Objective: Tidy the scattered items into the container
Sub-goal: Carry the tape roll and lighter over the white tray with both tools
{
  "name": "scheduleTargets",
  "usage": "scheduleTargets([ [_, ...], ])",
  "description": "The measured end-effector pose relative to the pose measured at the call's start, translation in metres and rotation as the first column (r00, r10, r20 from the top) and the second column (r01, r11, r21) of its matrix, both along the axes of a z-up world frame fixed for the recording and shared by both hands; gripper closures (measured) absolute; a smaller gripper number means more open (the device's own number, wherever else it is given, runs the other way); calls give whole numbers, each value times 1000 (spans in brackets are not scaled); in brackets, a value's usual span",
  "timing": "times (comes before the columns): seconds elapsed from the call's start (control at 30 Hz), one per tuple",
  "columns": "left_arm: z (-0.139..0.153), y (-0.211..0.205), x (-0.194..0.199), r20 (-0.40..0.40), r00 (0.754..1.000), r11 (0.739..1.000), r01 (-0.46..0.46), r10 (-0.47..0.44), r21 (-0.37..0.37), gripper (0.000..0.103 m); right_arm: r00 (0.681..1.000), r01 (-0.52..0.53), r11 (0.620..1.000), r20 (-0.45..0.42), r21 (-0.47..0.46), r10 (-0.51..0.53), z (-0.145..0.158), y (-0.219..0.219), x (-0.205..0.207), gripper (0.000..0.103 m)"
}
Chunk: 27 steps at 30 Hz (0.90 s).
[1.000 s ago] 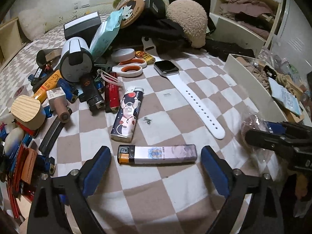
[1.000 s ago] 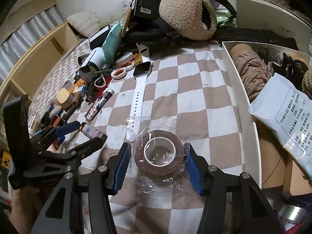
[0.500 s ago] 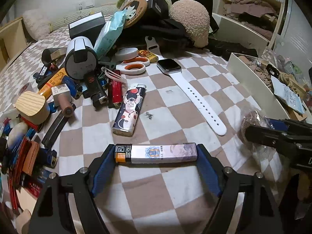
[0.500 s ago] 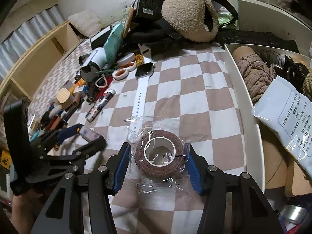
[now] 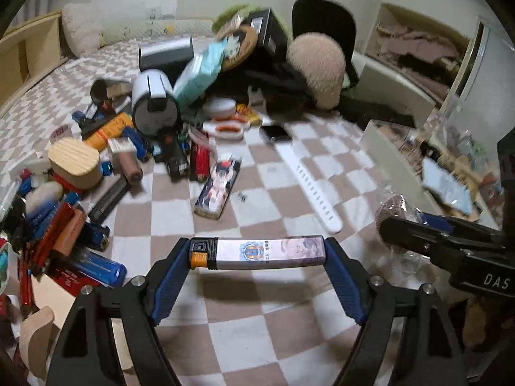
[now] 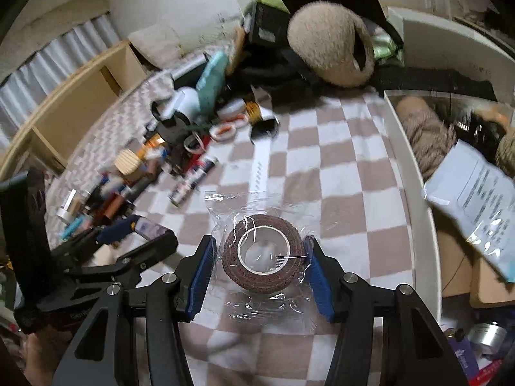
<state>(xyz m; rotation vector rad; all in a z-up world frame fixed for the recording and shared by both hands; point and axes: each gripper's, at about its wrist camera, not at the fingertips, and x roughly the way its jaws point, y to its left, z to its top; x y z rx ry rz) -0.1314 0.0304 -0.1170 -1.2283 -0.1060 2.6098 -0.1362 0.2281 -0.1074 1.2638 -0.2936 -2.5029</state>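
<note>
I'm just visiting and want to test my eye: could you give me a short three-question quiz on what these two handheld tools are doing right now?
1. True or false: the left gripper holds the long lighter end to end between its fingers.
2. What does the right gripper hold? A) scissors B) wrapped brown tape roll C) white watch
3. Fill in: the white container lies to the ____ of the tape roll in the right wrist view.

Key: 1 true; 2 B; 3 right.

Brown-white check blanket (image 5: 257,328), brown tape roll (image 6: 262,257), blue tong pads (image 5: 170,281)
</note>
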Motion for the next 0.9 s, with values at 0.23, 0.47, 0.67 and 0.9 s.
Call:
scheduleTargets([
  [0.23, 43, 7, 11, -101, 995, 998, 22, -16, 55, 22, 988, -5, 1000, -156, -23, 2, 57, 11, 16, 47],
  [0.47, 77, 28, 15, -176, 983, 993, 68, -51, 92, 22, 966, 68, 998, -251, 16, -62, 102, 58, 29, 47],
  [0.67, 92, 71, 16, -207, 968, 983, 161, -141, 87, 22, 950, 167, 982, -282, 92, -135, 124, 113, 41, 47],
  [0.9, 101, 125, 20, -223, 944, 961, 266, -243, 80, 22, 935, 281, 944, -271, 174, -229, 128, 173, 54, 47],
])
